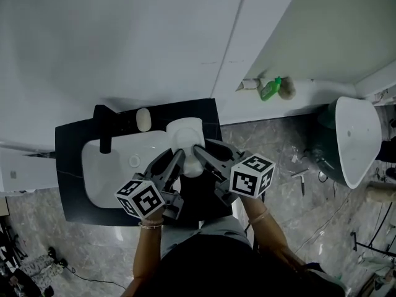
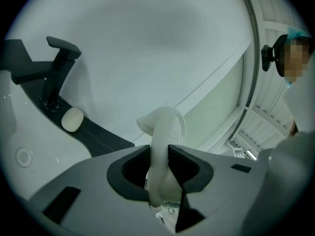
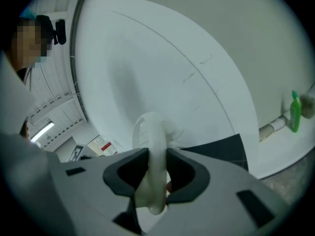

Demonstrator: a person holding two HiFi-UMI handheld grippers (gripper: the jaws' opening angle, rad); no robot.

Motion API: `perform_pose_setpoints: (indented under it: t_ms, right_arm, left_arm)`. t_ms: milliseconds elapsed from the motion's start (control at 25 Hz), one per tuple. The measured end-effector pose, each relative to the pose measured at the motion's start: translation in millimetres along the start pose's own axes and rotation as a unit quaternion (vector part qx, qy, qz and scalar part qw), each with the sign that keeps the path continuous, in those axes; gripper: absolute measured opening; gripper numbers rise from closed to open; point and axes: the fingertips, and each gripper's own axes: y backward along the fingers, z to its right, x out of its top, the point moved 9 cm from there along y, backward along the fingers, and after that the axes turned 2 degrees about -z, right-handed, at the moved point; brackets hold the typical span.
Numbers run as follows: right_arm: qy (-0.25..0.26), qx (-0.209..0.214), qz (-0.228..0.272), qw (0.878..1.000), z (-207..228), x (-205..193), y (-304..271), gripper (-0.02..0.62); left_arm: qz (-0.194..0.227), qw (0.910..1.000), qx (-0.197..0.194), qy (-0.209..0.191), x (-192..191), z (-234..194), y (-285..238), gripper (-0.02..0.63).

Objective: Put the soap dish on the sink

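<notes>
The white soap dish [image 1: 187, 138] hangs over the right end of the white sink basin [image 1: 117, 166], which is set in a black counter [image 1: 68, 166]. My left gripper [image 1: 178, 156] is shut on the dish's left side and my right gripper [image 1: 199, 152] on its right side. In the left gripper view the dish [image 2: 165, 129] stands edge-on, with the pads of the left gripper [image 2: 160, 154] pressed on its rim. The right gripper view shows the same rim [image 3: 155, 141] pinched by the right gripper [image 3: 157, 156]. A black faucet [image 1: 105, 129] and an oval soap bar [image 1: 143, 119] sit at the sink's back.
A white wall rises close behind the counter. On a ledge at the right a green bottle [image 1: 270, 89] lies beside a pipe. A white and dark green fixture [image 1: 352, 138] stands on the marbled floor at the far right. A person shows at the edge of both gripper views.
</notes>
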Motion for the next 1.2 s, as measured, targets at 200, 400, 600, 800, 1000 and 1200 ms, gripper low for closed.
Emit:
perform_pose_setpoints:
  t_ms: [200, 400, 600, 800, 1000, 1200]
  right_arm:
    - [-0.010, -0.013, -0.024, 1.000, 32.9, 0.1, -32.4, 0.124]
    - [-0.016, -0.034, -0.053, 0.998, 61.5, -6.2, -59.4, 0.124]
    - [-0.020, -0.053, -0.076, 0.996, 86.5, -14.8, -79.3, 0.124]
    - [-0.016, -0.062, -0.099, 0.993, 107.0, -26.1, -92.7, 0.124]
    - [-0.018, -0.065, -0.118, 0.991, 119.6, -35.5, -100.4, 0.124]
    - [-0.019, -0.068, -0.127, 0.989, 125.2, -38.1, -102.5, 0.124]
  left_arm:
    - [-0.022, 0.9994, 0.026, 0.004, 6.8, -34.1, -25.5, 0.121]
    - [-0.048, 0.9975, 0.049, 0.019, 4.6, -68.1, -47.8, 0.121]
    - [-0.089, 0.9933, 0.065, 0.033, 1.4, -96.5, -67.8, 0.121]
    - [-0.125, 0.9875, 0.087, 0.040, -7.0, -117.1, -82.3, 0.121]
    - [-0.154, 0.9819, 0.100, 0.048, -14.0, -130.1, -89.4, 0.121]
    - [-0.162, 0.9801, 0.100, 0.055, -17.5, -135.6, -93.4, 0.121]
